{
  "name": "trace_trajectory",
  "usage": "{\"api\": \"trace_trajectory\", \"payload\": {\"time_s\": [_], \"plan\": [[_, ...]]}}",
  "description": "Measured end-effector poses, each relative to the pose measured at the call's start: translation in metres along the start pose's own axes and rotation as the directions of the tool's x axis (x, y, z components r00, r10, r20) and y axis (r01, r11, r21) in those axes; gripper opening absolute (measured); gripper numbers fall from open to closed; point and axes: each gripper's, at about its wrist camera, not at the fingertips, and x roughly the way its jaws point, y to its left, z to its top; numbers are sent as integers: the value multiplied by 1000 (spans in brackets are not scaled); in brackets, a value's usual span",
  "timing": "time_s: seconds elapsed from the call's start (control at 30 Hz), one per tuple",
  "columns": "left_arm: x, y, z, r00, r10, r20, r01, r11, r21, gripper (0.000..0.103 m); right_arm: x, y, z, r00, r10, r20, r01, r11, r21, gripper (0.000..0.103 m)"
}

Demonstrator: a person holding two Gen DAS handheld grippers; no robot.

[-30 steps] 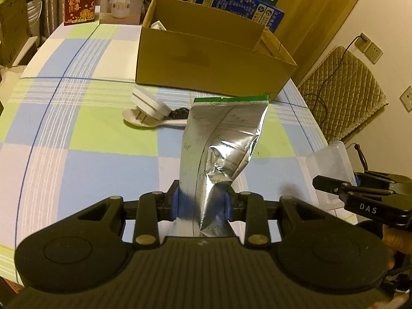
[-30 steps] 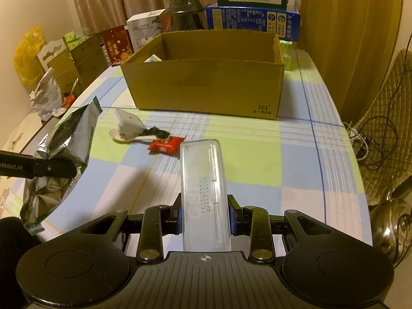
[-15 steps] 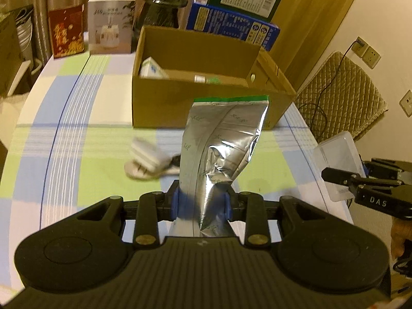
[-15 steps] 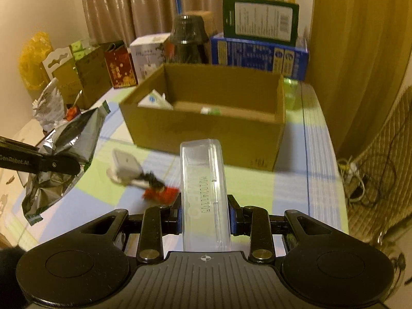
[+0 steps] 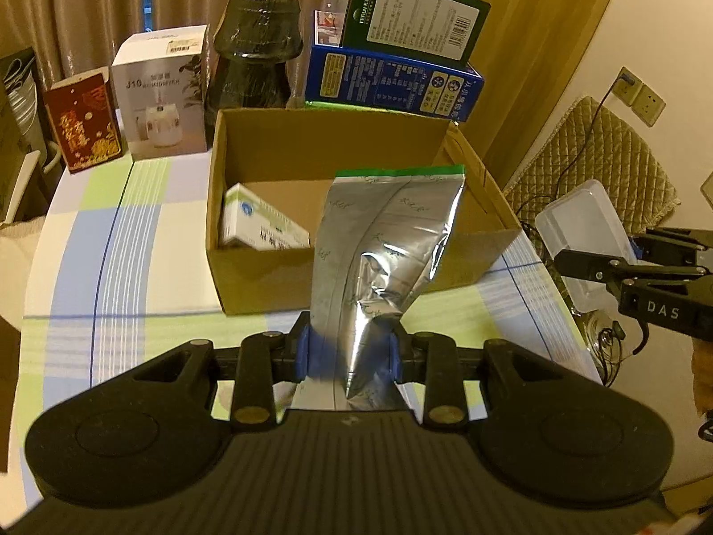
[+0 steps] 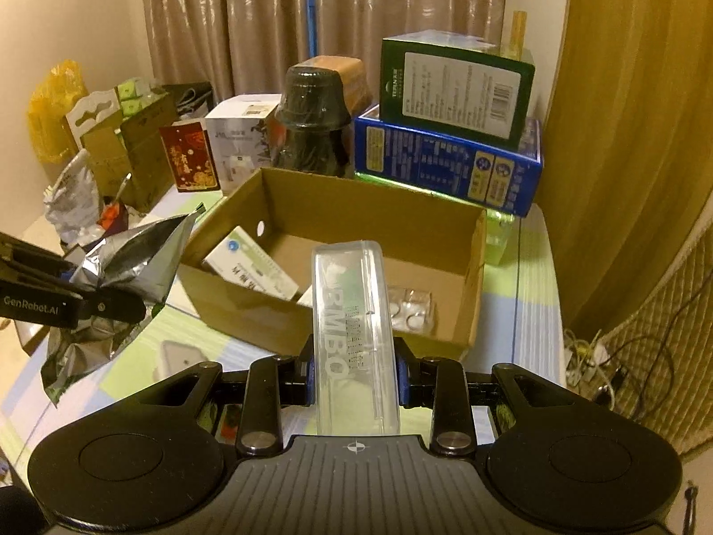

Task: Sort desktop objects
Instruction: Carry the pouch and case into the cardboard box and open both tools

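Note:
My left gripper (image 5: 349, 352) is shut on a crumpled silver foil pouch (image 5: 383, 245) with a green top edge, held up in the air in front of the open cardboard box (image 5: 249, 276). My right gripper (image 6: 354, 376) is shut on a clear plastic case (image 6: 354, 334), which stands up just before the box's near wall (image 6: 249, 312). Inside the box lie a white and green carton (image 6: 252, 269) and a blister pack of tablets (image 6: 410, 310). In the right wrist view the left gripper (image 6: 96, 305) with the pouch (image 6: 124, 276) hangs at the left.
Behind the box stand a dark wrapped jar (image 5: 256, 49), a white appliance carton (image 5: 162, 93), a red packet (image 5: 84, 122) and a blue box (image 5: 392, 82) with a green box (image 5: 410, 13) on top. A white plug adapter (image 6: 182, 361) lies on the checked tablecloth (image 5: 111, 245).
Both grippers have risen and moved toward the cardboard box with the pouch and the clear case still held. The box's inside now shows; the adapter and red sachet slid out of the left view.

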Motion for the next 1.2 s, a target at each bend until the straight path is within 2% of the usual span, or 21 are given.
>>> {"api": "trace_trajectory", "payload": {"time_s": [0.33,0.83,1.2], "plan": [[35,5,43,999,18,-36,-17,999,27,27,43,-19,26,999,20,-46,-19,999,38,29],[90,23,103,999,16,-52,-17,1000,-24,27,94,-51,63,999,1,-49,5,994,109,29],[124,23,124,998,13,-65,-15,1000,-25,27,120,-64,68,998,-10,-57,17,991,134,29]]}}
